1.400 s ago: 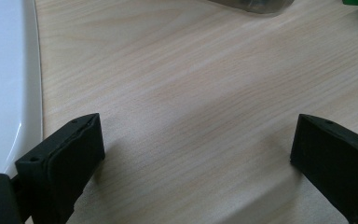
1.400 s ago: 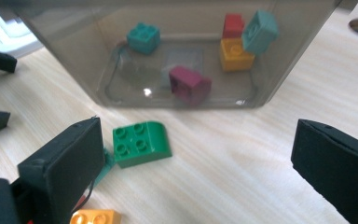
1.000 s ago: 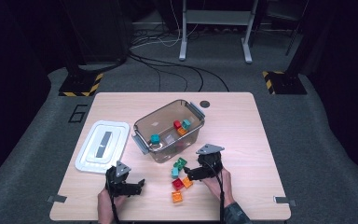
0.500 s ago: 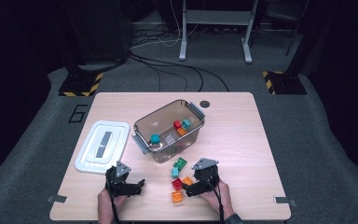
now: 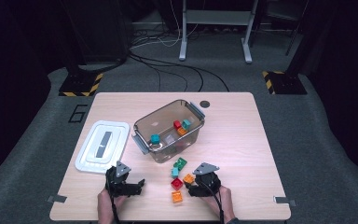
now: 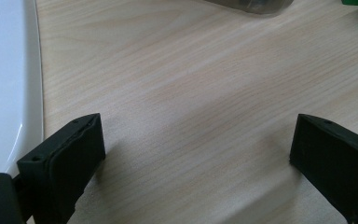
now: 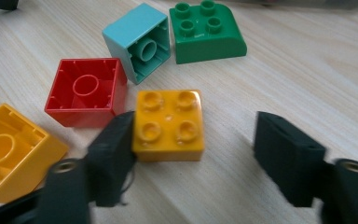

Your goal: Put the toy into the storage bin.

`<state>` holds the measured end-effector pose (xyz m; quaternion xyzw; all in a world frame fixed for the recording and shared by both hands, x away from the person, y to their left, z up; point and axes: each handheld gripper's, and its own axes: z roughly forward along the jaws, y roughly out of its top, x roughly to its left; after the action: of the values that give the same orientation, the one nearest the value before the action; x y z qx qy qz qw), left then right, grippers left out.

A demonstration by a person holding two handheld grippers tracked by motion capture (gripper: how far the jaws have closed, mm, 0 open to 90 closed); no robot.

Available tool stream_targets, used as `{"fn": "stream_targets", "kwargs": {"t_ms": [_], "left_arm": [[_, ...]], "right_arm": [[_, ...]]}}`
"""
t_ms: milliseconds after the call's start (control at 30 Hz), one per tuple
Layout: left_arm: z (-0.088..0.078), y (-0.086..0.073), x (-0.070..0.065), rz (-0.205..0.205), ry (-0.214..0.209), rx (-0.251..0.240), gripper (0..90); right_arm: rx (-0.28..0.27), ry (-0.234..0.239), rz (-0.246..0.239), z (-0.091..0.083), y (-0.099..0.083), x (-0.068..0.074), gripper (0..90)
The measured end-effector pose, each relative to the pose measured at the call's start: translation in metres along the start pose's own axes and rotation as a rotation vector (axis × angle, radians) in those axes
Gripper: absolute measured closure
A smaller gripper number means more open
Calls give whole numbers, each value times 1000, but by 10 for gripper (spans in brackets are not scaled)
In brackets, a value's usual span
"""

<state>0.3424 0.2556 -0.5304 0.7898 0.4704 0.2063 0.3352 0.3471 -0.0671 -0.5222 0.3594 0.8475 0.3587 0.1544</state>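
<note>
Several toy bricks lie loose on the wooden table [image 5: 242, 140] in front of a clear bin [image 5: 142, 128]. My right gripper [image 5: 192, 186] [image 7: 200, 144] sits low over them, straddling an orange studded brick [image 7: 168, 125] [image 5: 189, 178]. Its jaws have just been closing. The left jaw touches the brick's side, while the right jaw still stands a gap away. Around the orange brick lie a red brick [image 7: 86, 91], a yellow brick [image 7: 9, 156], a teal brick [image 7: 137, 39] and a green brick [image 7: 207, 32]. My left gripper [image 5: 135, 185] [image 6: 196, 149] rests open over bare wood.
The bin holds several bricks, among them a red one [image 5: 177, 124] and a teal one [image 5: 154, 138]. Its white lid [image 5: 103, 145] [image 6: 4, 84] lies to the left, close beside my left gripper. A dark round disc [image 5: 205, 104] sits near the table's far edge.
My right gripper came down and toward the person onto the loose bricks, and its jaws narrowed around the orange brick. The left gripper kept still.
</note>
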Motion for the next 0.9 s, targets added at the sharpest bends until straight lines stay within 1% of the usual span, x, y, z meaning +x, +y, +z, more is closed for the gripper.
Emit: {"fn": "stream_targets", "kwargs": {"t_ms": [133, 167, 267, 367, 433, 700, 900], "left_arm": [[0, 0, 0, -1, 0, 2, 28], [0, 0, 0, -1, 2, -1, 28], [0, 0, 0, -1, 4, -1, 28], [0, 0, 0, 0, 1, 1, 27], [0, 0, 0, -1, 5, -2, 28], [0, 0, 0, -2, 5, 1, 28], [0, 0, 0, -2, 6, 1, 28]], "right_arm": [[-9, 0, 3, -2, 0, 0, 566], [-12, -2, 1, -2, 0, -1, 576], [-16, -6, 2, -3, -1, -1, 582], [-36, -15, 6, -5, -1, -3, 584], [-48, -20, 24, -7, -1, -5, 584], [-70, -53, 58, -9, 1, -21, 585], [-87, -82, 84, -11, 7, -35, 585]]}}
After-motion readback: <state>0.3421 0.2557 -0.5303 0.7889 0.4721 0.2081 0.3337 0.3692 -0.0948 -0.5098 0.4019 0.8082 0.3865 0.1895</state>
